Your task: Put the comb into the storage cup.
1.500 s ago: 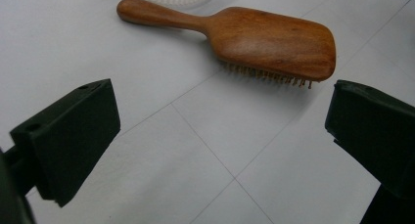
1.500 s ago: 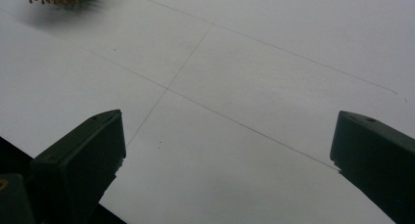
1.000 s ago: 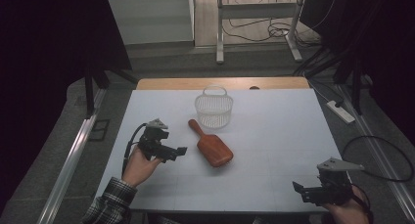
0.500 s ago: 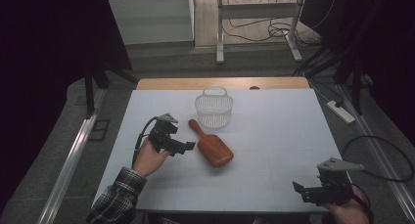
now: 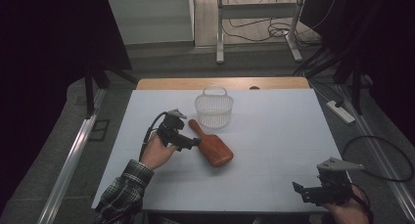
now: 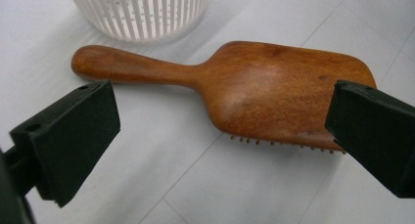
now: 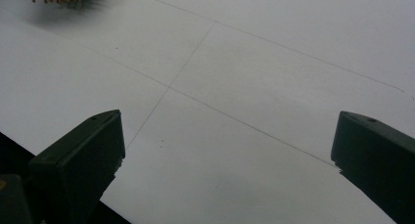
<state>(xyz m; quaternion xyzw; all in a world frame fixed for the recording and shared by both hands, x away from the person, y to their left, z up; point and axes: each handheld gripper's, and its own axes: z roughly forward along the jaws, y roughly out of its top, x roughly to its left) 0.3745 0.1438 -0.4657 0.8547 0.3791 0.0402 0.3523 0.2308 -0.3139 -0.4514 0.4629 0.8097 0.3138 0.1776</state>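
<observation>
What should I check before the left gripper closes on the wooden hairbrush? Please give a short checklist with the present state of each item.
1. Left gripper open: ok, its jaws stand wide apart in the left gripper view.
2. Hairbrush between the jaws: ok, it lies between them in the left gripper view, bristles down on the table.
3. Jaws touching the brush: cannot tell.
4. White basket out of the way: ok, it stands beyond the handle end.
5. Right gripper away from the brush: ok, open near the table's near right corner.
</observation>
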